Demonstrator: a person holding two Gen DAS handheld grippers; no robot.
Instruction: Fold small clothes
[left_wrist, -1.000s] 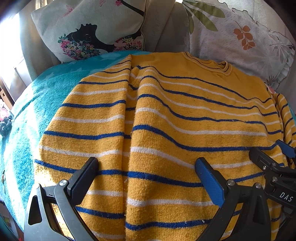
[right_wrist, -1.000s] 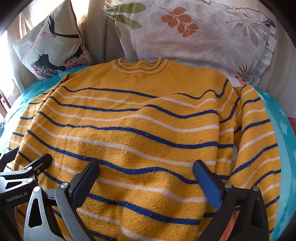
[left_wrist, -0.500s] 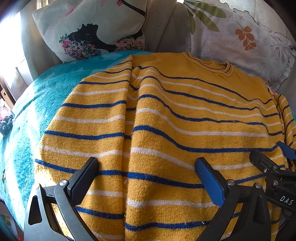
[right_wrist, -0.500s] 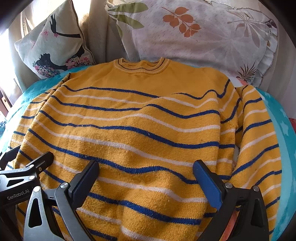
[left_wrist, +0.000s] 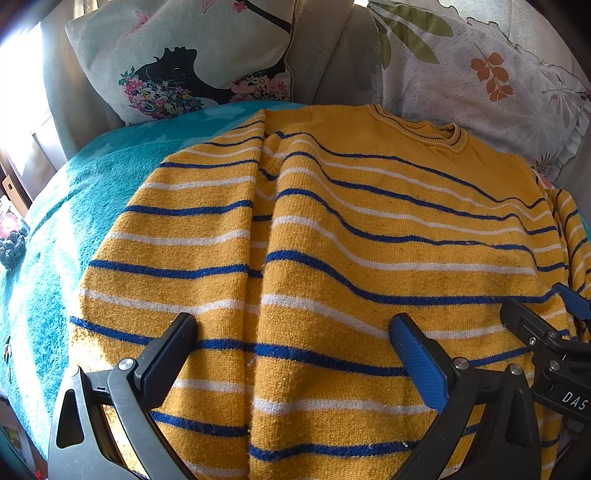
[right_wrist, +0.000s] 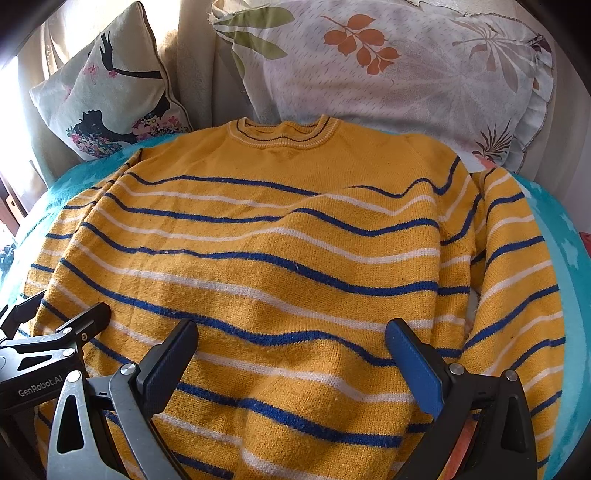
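A yellow sweater (left_wrist: 369, 229) with blue and white stripes lies flat on a teal blanket (left_wrist: 74, 199), collar away from me. It also shows in the right wrist view (right_wrist: 295, 236). Its left sleeve (left_wrist: 192, 236) and right sleeve (right_wrist: 517, 266) lie alongside the body. My left gripper (left_wrist: 291, 332) is open and empty over the lower left of the sweater. My right gripper (right_wrist: 291, 336) is open and empty over the lower middle. Each gripper shows at the edge of the other's view.
A cushion with a black bird print (left_wrist: 192, 62) and a white pillow with a leaf print (right_wrist: 406, 66) lean against the sofa back behind the sweater. The teal blanket (right_wrist: 565, 258) extends past the sweater on both sides.
Both views have drifted slightly; the sweater sits a little lower in frame. The sweater itself has not moved and both grippers stay open.
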